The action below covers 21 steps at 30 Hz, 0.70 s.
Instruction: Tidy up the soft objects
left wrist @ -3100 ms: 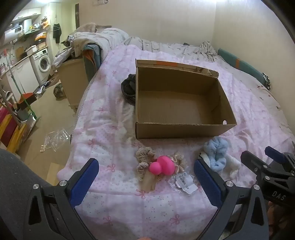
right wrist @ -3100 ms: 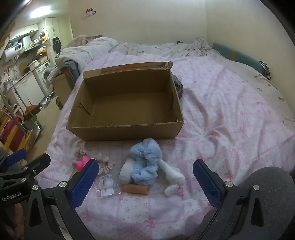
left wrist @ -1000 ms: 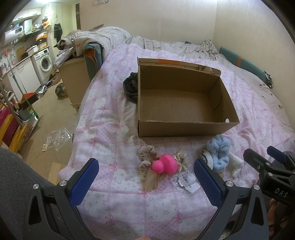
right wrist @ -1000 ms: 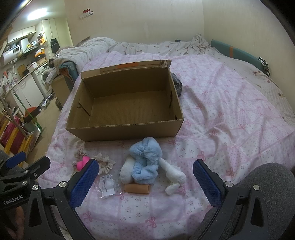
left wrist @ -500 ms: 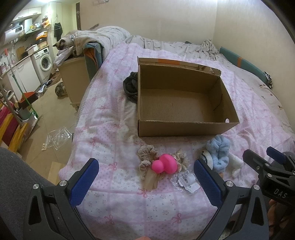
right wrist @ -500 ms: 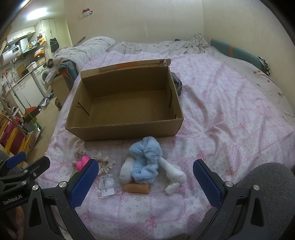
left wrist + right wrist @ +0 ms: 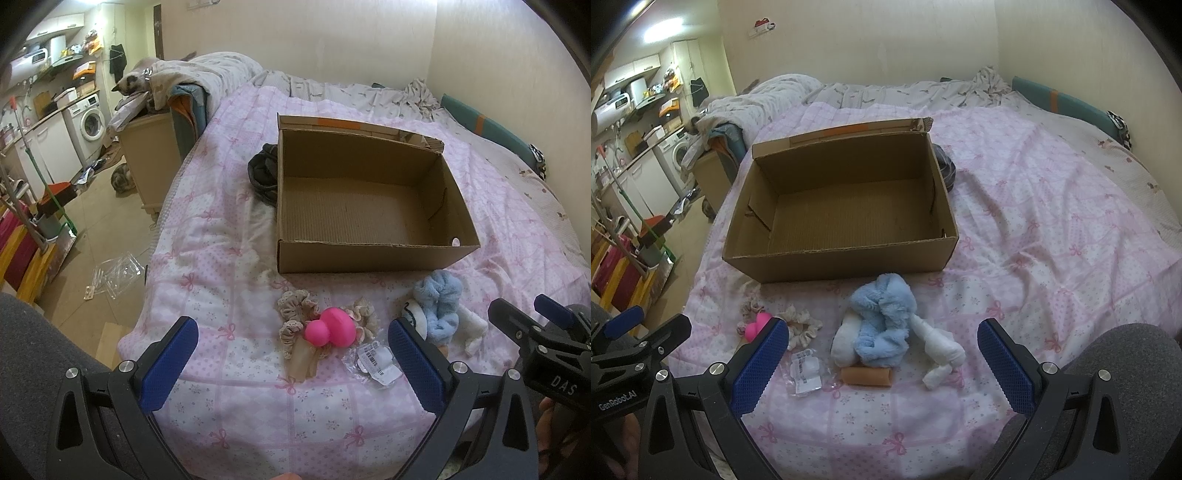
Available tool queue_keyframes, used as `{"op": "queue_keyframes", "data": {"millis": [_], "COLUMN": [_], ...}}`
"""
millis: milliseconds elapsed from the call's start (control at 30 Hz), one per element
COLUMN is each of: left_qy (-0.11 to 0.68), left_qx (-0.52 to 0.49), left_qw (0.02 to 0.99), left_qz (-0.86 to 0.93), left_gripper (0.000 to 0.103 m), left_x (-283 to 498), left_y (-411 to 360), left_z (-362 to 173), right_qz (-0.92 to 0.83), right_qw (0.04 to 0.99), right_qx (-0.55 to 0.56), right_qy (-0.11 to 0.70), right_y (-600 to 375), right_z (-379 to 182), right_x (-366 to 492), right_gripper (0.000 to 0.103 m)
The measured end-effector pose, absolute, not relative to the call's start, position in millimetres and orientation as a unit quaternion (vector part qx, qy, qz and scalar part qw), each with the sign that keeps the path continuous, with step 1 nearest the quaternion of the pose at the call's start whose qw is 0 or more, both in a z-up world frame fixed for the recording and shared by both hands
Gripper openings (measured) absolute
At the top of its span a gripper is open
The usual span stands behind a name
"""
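An empty cardboard box (image 7: 369, 254) (image 7: 842, 264) sits open on the pink bedspread. In front of it lie a fluffy blue piece (image 7: 439, 302) (image 7: 882, 321), white rolled cloths (image 7: 938, 345), a tan roll (image 7: 866, 376), a pink rubbery toy (image 7: 330, 328) (image 7: 757, 326), beige scrunchies (image 7: 295, 306) (image 7: 803, 326) and a small plastic packet (image 7: 373, 360) (image 7: 805, 369). My left gripper (image 7: 291, 363) hangs open just short of the pink toy. My right gripper (image 7: 882, 365) is open too, low over the blue piece and tan roll. Neither holds anything.
A dark garment (image 7: 264, 171) lies against the box's far left side. The bed's left edge (image 7: 159, 236) drops to a floor with clear plastic litter (image 7: 114, 273). A wooden cabinet (image 7: 151, 158) and a washing machine (image 7: 90, 125) stand beyond. Rumpled bedding (image 7: 923, 92) fills the back.
Both grippers have stayed open and almost still; the views shifted only slightly over the last three seconds. None of the objects has moved.
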<state>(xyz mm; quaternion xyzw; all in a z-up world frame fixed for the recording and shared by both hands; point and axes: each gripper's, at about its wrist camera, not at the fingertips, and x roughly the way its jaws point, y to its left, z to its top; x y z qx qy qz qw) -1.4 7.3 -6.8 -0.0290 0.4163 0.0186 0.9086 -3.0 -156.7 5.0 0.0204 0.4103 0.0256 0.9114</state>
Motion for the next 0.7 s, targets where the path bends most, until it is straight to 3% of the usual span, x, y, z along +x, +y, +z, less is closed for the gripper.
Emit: {"op": "queue_keyframes", "data": {"millis": [700], "left_qy": [0.417], "left_qx": [-0.031], "left_qw": [0.908], "left_qz": [0.019], "left_gripper": [0.103], "left_x": [-2.1], "left_y": [9.0], "left_z": [-8.2], "right_qz": [0.025], "right_qw": [0.911], "right_qx": [0.022], "right_qy": [0.41], "right_y": [-157.1], "right_z": [6.0], "right_x": [-3.5], "right_gripper": [0.103]}}
